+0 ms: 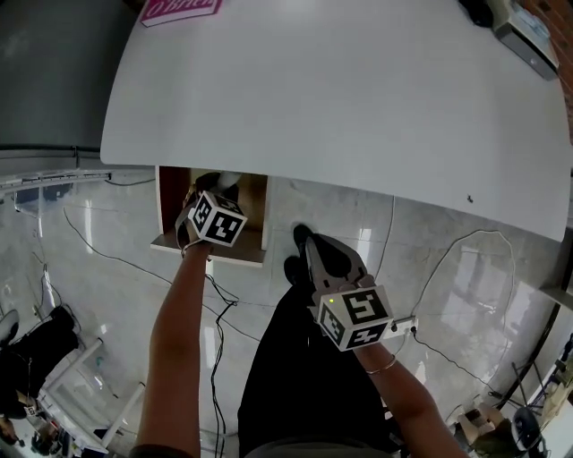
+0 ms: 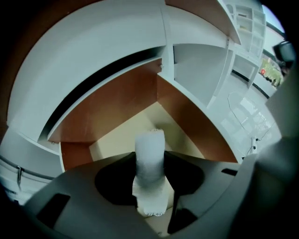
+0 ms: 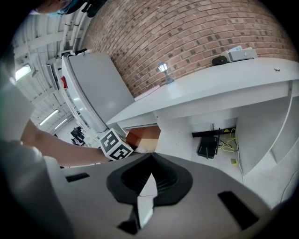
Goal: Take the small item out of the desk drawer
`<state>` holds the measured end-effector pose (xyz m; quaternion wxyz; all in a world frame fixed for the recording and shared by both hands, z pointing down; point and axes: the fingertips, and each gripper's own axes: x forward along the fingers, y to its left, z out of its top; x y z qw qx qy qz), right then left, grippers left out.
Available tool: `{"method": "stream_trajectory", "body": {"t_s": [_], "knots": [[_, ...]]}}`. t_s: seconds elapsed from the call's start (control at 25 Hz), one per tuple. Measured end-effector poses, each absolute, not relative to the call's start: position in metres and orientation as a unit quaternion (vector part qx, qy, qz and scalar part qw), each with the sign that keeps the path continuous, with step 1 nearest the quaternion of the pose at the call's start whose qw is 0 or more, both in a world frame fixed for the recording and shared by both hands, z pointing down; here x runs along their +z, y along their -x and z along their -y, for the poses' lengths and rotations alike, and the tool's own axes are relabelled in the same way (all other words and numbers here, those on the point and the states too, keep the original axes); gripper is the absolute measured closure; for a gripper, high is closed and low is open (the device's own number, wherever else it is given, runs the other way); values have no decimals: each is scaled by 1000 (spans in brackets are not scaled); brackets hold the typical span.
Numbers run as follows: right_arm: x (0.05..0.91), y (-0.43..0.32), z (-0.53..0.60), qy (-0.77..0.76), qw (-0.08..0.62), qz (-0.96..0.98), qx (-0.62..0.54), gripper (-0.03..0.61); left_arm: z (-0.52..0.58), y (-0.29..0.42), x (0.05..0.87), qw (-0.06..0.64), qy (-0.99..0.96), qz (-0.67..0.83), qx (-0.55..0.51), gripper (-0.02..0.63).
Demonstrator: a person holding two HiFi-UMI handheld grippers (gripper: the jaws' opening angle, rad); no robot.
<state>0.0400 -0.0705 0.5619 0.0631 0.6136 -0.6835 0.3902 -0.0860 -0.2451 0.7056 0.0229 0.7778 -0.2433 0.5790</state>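
Head view: white desk surface fills the upper frame. Below its near edge, left of centre, the drawer stands pulled open, brown walls, cream bottom.

Left gripper reaches down into the drawer, its marker cube just above the front rim.

Left gripper view: fingers clamped on a small white roll, gauze-like, frayed at both ends. Roll stands upright between the pads at centre frame, its top end poking past them. It is seen against the cream drawer bottom; whether it touches the bottom, cannot tell.

Right gripper sits lower centre-right in the head view, over the person's dark trouser leg, well apart from the drawer. Right gripper view: fingers together, tips meeting, nothing between them. The same view shows the left gripper's cube at mid-left beside the brown drawer wall, a brick wall behind, and a black box with yellow cable under the surface.

Pink card at the surface's upper left edge. Grey device at its upper right corner. Cables trail over the marble floor.
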Motion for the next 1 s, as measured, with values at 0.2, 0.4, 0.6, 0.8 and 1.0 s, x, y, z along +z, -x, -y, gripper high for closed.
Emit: {"method": "stream_trajectory", "body": {"t_s": [0.2, 0.4, 0.6, 0.8, 1.0], "knots": [[547, -41, 77, -610, 66, 692, 380, 574, 232, 89, 683, 34, -783, 248, 570, 428], [529, -36, 85, -605, 64, 704, 366, 574, 222, 96, 659, 37, -787, 261, 558, 428], [516, -35, 88, -604, 62, 710, 357, 574, 214, 96, 635, 42, -793, 277, 540, 428], [503, -35, 91, -599, 64, 719, 346, 574, 209, 91, 606, 49, -802, 298, 515, 428], [491, -31, 94, -593, 66, 728, 338, 574, 202, 92, 576, 59, -809, 322, 488, 428]]}}
